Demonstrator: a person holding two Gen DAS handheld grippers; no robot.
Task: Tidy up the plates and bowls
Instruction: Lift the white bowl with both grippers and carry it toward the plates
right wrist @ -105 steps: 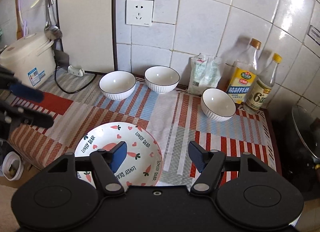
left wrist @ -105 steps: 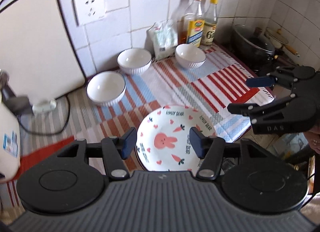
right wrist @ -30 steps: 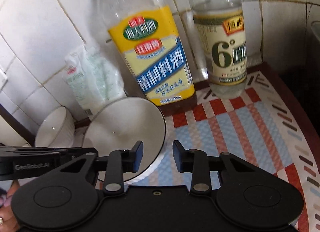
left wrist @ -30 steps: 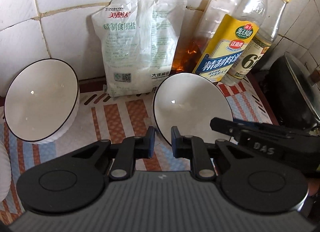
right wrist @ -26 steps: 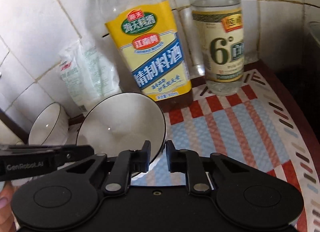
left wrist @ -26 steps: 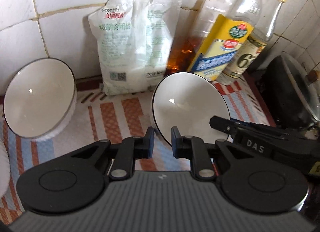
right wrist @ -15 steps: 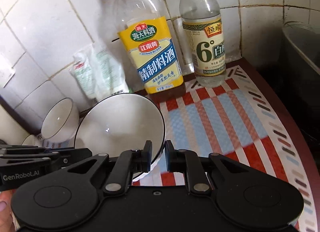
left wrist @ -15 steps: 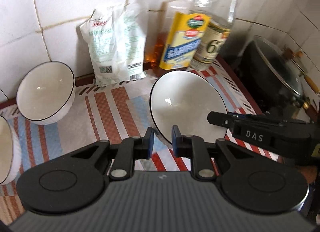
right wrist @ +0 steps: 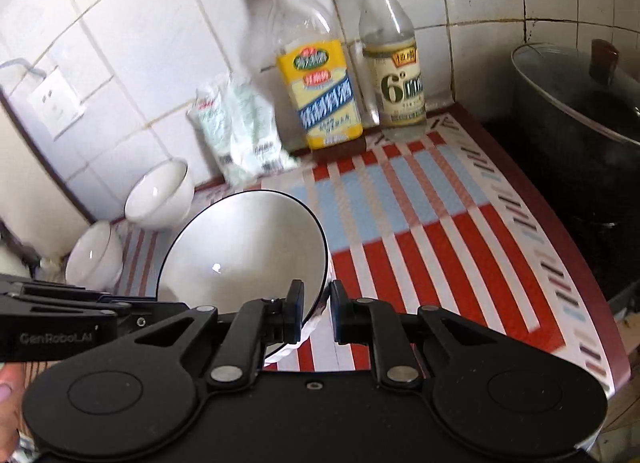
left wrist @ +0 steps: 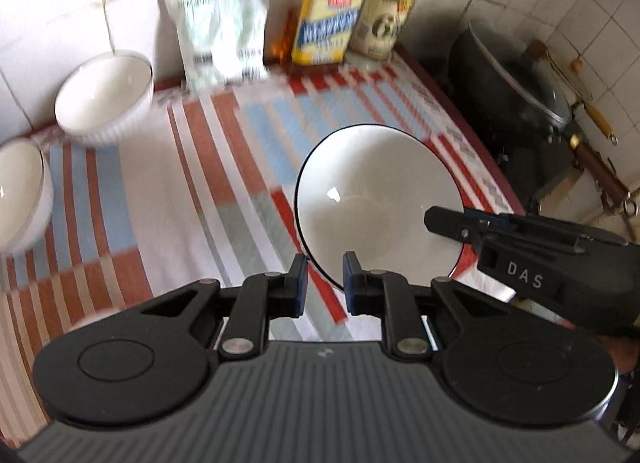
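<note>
A white bowl with a dark rim [left wrist: 376,203] is held above the striped cloth by both grippers. My left gripper [left wrist: 324,283] is shut on its near-left rim. My right gripper [right wrist: 316,309] is shut on its right rim; the bowl [right wrist: 244,251] shows tilted in the right wrist view. The right gripper also shows in the left wrist view [left wrist: 452,221], the left one in the right wrist view [right wrist: 120,305]. Two more white bowls [left wrist: 104,97] [left wrist: 20,195] stand at the back left of the cloth; they also show in the right wrist view [right wrist: 160,195] [right wrist: 94,255].
A salt bag [right wrist: 240,131], a yellow-labelled bottle [right wrist: 316,79] and a vinegar bottle [right wrist: 396,59] stand against the tiled wall. A dark lidded pot [right wrist: 580,111] sits to the right. The striped cloth [right wrist: 420,215] covers the counter.
The bowl has been lifted and carried back from the bottles toward the counter's front, held by both grippers. The bottles and bag now look farther away.
</note>
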